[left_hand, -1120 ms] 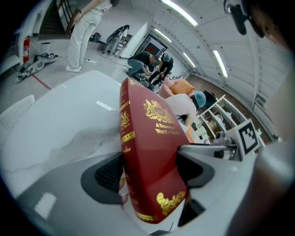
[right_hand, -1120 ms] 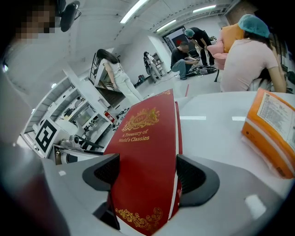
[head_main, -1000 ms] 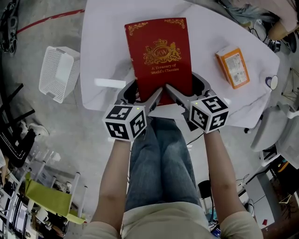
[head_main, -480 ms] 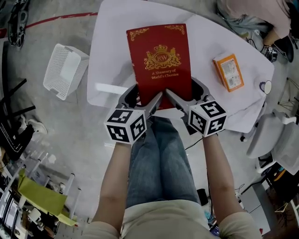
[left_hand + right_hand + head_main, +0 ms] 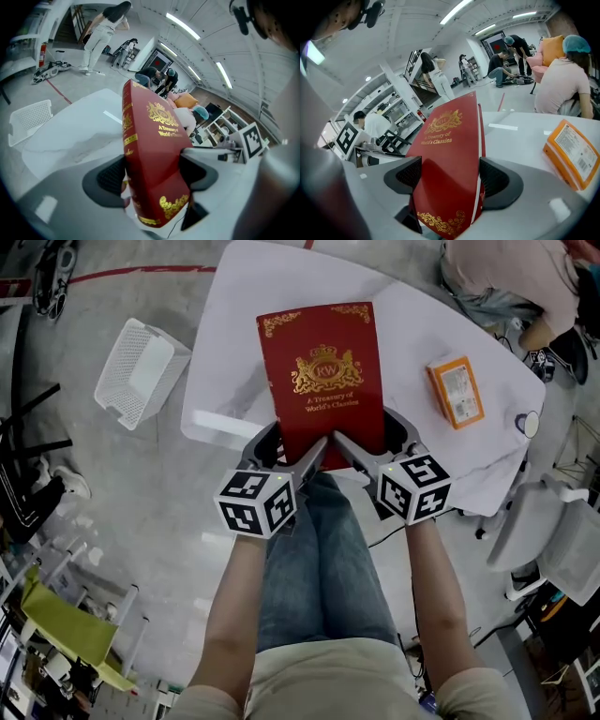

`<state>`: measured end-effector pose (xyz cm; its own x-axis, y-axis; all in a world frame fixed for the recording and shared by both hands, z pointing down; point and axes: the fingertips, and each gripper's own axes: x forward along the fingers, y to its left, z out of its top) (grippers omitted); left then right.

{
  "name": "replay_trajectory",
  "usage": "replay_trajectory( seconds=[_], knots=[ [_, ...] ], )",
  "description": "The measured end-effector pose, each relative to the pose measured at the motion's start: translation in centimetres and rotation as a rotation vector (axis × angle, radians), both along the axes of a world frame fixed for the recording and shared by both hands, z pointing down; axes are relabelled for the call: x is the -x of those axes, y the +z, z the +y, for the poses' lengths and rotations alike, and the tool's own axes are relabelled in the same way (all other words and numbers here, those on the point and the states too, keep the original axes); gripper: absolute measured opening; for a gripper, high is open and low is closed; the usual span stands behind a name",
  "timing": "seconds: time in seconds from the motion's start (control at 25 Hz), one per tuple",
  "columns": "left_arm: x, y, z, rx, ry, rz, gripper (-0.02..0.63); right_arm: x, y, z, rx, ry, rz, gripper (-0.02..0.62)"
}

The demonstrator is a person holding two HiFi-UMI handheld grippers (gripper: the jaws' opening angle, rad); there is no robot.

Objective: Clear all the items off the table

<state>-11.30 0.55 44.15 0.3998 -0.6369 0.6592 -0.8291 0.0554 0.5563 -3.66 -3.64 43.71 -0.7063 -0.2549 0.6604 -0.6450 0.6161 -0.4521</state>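
The large red book (image 5: 323, 381), stiff-covered and probably heavy, is clamped at its near corners by the left tool (image 5: 286, 448) and right tool (image 5: 370, 442) over the worktop's (image 5: 234, 324) near side; deep two-sided grips should stop it tipping.

red book (image 5: 323, 381) cover, gold crest "RW", title "A Treasury of World's Classics"
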Motion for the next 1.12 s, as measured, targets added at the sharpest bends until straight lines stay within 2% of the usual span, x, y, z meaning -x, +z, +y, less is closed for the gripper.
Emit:
replay_trajectory(
  seconds=[0.56, 0.72, 0.96, 1.12],
  knots=[
    [0.8, 0.0, 0.9, -0.034, -0.053, 0.004, 0.360, 0.9, 0.0, 0.6, -0.012, -0.033, -0.012, 0.390],
    [1.7, 0.4, 0.9, -0.048, -0.070, 0.026, 0.360, 1.9, 0.1, 0.5, -0.027, -0.048, 0.007, 0.390],
    [2.4, 0.8, 0.5, -0.061, -0.051, 0.062, 0.360, 2.4, 0.2, 0.3, -0.039, -0.024, 0.037, 0.390],
    [5.2, 1.1, 0.9, -0.059, -0.023, 0.070, 0.360, 5.2, 0.5, 0.9, -0.032, 0.012, 0.047, 0.390]
  ],
)
